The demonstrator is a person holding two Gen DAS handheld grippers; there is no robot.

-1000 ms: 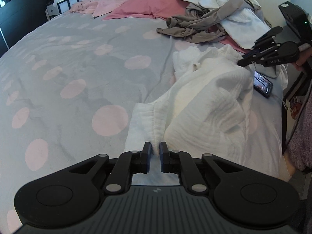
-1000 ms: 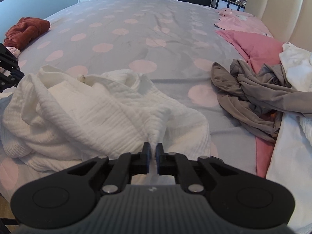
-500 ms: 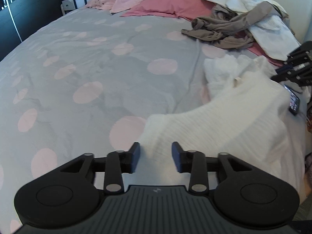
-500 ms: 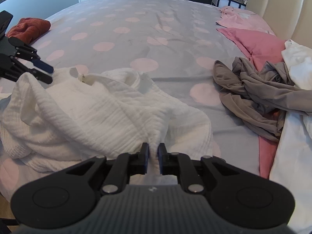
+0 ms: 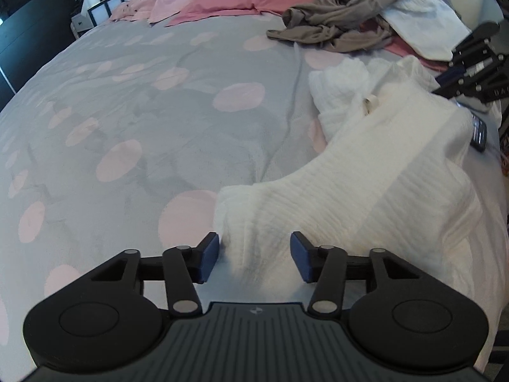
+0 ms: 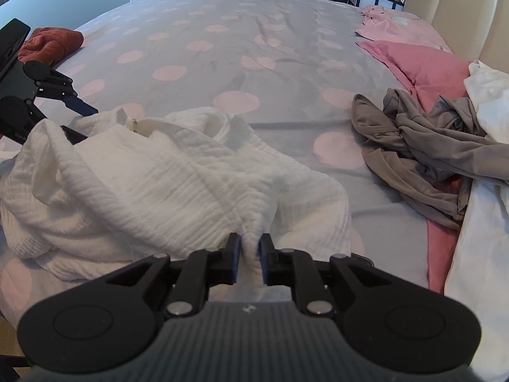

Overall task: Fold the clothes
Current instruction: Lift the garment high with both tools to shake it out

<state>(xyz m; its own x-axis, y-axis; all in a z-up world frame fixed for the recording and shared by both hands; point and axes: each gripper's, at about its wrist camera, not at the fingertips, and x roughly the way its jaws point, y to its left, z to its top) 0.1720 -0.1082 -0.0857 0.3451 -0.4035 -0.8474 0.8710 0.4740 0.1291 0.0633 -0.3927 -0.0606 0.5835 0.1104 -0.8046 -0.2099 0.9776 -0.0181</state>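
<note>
1. Task item: a white crinkled garment (image 5: 375,191) lies bunched on the near side of the spotted grey bedcover (image 5: 159,102), not yet spread flat and not yet folded.
2. Left gripper (image 5: 254,256): its jaws have just been closing somewhat after a wide opening and now stand apart. A ridge of the white cloth lies between them, but the pads do not press on it.
3. Right gripper (image 6: 247,254): its jaws have just eased slightly apart, yet a pinch of the garment's edge is still clamped between the blue pads.
4. Judgement on the step in hand: the left tool appears to be re-gripping. It should close on a single hem edge, not on a bunched ridge, well apart from the right-hand pinch, so that the cloth can be pulled taut and laid flat.
5. Risk: the loosening right grip may drop its edge; it should be firmed up before any lift.
6. Containers: none in view. The remaining laundry lies loose: a grey-brown garment (image 6: 423,156) and white linen (image 5: 423,28) towards the headboard, and a rust-red item (image 6: 51,43) at the far corner.
</note>
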